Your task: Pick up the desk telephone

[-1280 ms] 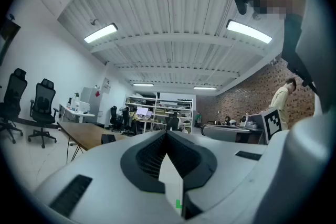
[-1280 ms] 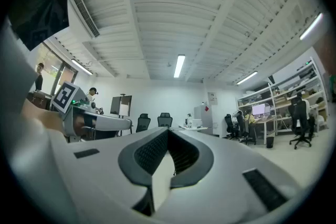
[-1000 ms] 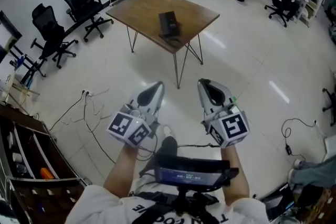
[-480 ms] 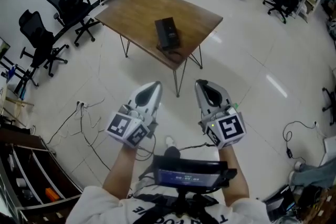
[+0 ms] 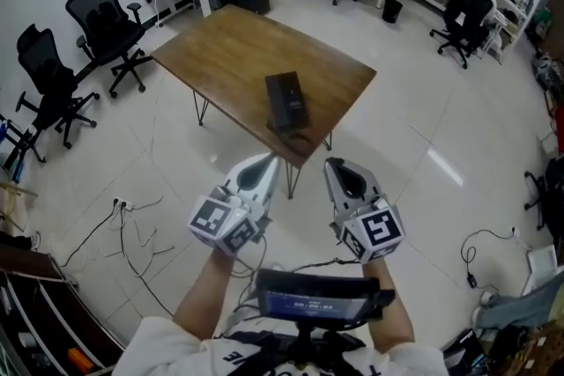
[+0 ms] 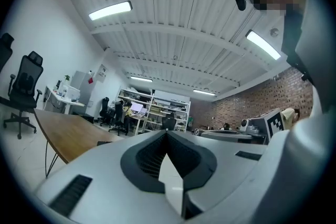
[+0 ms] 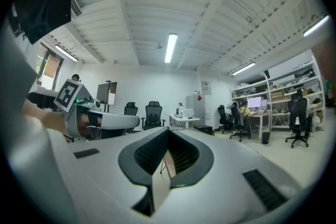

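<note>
Both empty, fingers together: left gripper (image 5: pixel 269 160), right gripper (image 5: pixel 332 164); desk telephone (image 5: pixel 287 99) on wooden table (image 5: pixel 229 48); tiled floor (image 5: pixel 423 114).

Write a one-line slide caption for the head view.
Left gripper and right gripper, both shut and empty, point toward a black desk telephone on a wooden table.

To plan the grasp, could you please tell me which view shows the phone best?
The head view: the phone lies in full sight on the table. The left gripper view shows at most a dark sliver; the right gripper view shows none of it.
</note>
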Action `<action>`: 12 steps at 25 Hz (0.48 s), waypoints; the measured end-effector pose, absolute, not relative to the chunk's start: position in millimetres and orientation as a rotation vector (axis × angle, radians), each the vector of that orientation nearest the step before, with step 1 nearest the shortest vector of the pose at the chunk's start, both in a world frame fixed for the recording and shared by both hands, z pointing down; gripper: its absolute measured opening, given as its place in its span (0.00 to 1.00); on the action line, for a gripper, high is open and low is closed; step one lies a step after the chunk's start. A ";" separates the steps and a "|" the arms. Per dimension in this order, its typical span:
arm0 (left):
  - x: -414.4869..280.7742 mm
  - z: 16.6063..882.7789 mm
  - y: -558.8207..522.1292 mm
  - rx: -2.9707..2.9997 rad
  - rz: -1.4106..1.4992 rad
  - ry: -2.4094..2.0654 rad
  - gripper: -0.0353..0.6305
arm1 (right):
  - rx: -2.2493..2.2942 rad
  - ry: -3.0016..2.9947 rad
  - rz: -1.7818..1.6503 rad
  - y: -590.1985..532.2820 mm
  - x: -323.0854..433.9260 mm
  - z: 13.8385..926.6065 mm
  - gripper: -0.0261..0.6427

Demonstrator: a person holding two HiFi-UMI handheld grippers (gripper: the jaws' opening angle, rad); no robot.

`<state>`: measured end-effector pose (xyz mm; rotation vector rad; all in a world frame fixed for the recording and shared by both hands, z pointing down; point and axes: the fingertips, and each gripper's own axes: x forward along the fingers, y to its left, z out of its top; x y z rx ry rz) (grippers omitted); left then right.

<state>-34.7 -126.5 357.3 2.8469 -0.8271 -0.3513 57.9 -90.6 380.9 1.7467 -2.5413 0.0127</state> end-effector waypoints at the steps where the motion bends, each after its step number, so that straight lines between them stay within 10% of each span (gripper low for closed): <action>1: -34.2 358.7 -131.8 2.844 -0.353 -0.821 0.06 | 1.745 -2.541 0.016 -96.3 56.9 381.0 0.05; 12: -52.3 372.8 -173.3 2.791 -0.356 -0.863 0.06 | 1.705 -2.577 0.035 -144.8 40.7 385.6 0.05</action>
